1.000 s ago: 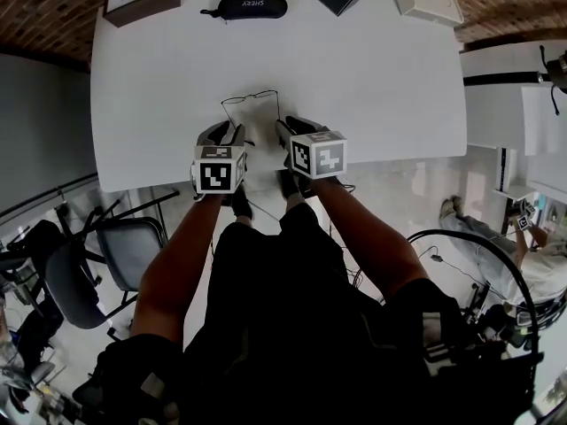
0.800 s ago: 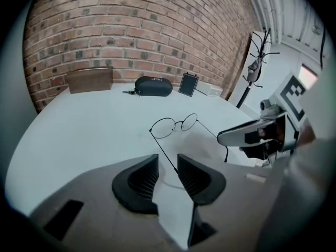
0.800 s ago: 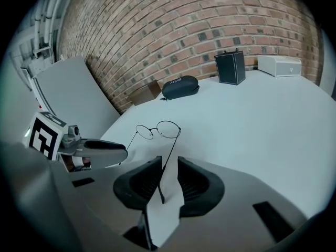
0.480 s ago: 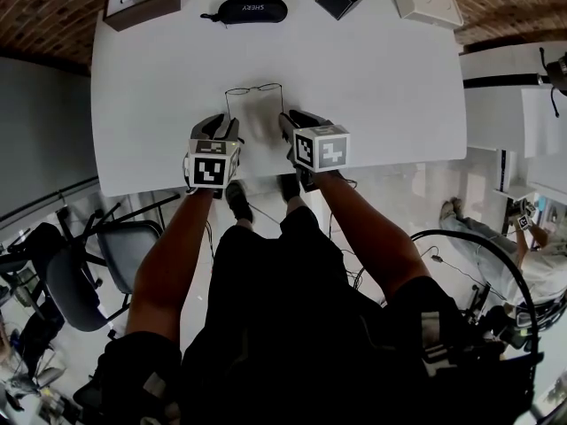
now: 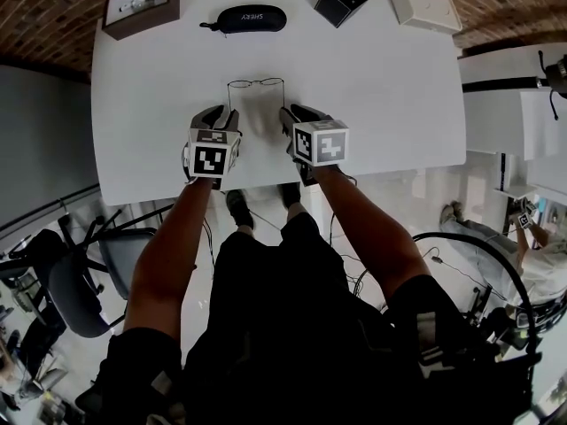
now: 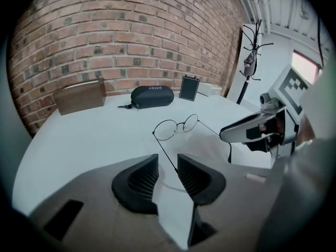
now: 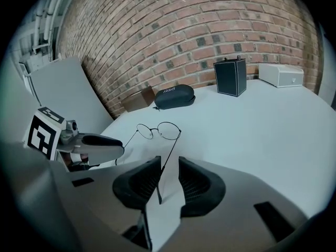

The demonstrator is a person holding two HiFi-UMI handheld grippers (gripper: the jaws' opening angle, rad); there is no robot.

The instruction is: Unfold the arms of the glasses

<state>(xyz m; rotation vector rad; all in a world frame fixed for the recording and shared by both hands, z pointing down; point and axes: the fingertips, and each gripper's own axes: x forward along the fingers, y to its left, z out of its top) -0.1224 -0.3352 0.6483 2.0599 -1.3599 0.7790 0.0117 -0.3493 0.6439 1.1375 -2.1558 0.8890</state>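
Lying flat near the middle of the white table (image 5: 381, 87), the glasses (image 5: 256, 83) were seen with their lenses turned toward the far edge and both arms (image 6: 166, 154) already swung out, so the task was judged all but done. Each arm ran straight back from its hinge toward the person, in line with one gripper. The tip of one arm was found between the jaws of the left gripper (image 6: 167, 161), which stood apart and were not pressed on it. The other arm was threaded between the parted jaws of the right gripper (image 7: 169, 164), with a gap visible beside it. The frame lay ahead of both grippers, neither being nearer. A straight retreat along each arm was judged sufficient. A glasses case (image 5: 252, 18) stood well beyond.
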